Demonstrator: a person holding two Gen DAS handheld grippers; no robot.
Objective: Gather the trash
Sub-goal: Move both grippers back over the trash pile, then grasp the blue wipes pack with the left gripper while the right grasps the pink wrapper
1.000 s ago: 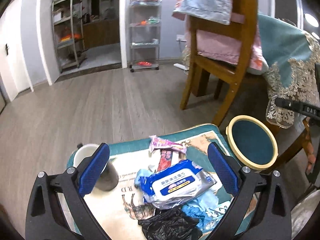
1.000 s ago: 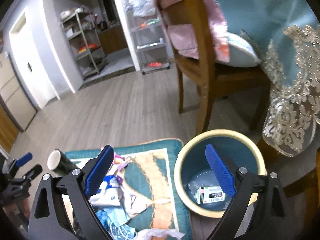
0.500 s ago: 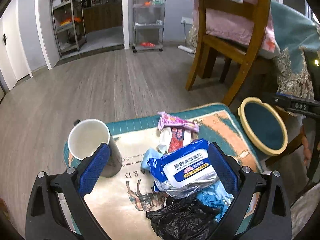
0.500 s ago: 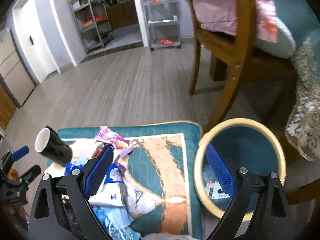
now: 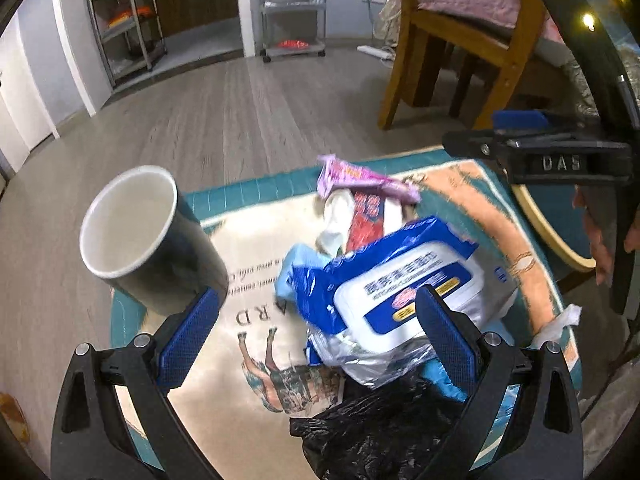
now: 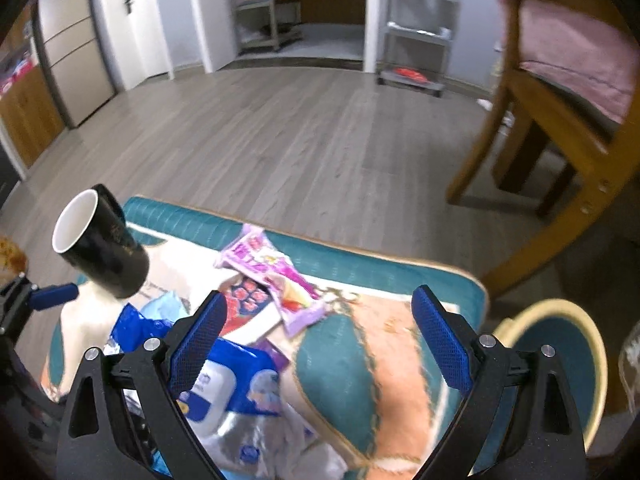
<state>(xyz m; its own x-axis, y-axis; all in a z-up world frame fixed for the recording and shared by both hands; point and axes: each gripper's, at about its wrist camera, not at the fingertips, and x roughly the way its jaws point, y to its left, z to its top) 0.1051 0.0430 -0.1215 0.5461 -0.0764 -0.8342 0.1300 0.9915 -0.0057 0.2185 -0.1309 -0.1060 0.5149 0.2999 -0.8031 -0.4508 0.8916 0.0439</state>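
A pile of trash lies on a teal patterned cushion (image 5: 256,196): a blue and white wipes pack (image 5: 400,280), a purple wrapper (image 5: 360,176), a red wrapper (image 5: 364,220), a black bag (image 5: 376,432). My left gripper (image 5: 316,328) is open just above the wipes pack. My right gripper (image 6: 320,340) is open over the cushion (image 6: 360,360), right of the wipes pack (image 6: 224,388) and near the purple wrapper (image 6: 272,276). A round yellow-rimmed bin (image 6: 560,360) stands at the right; it also shows in the left wrist view (image 5: 560,240).
A black cup (image 5: 148,240) with a white inside stands on the cushion's left; it also shows in the right wrist view (image 6: 100,248). A wooden chair (image 5: 460,40) stands behind the bin. Wood floor and metal shelves (image 5: 292,4) lie beyond.
Both grippers have come lower and closer to the trash pile. The right gripper has swung left, from over the bin to over the cushion.
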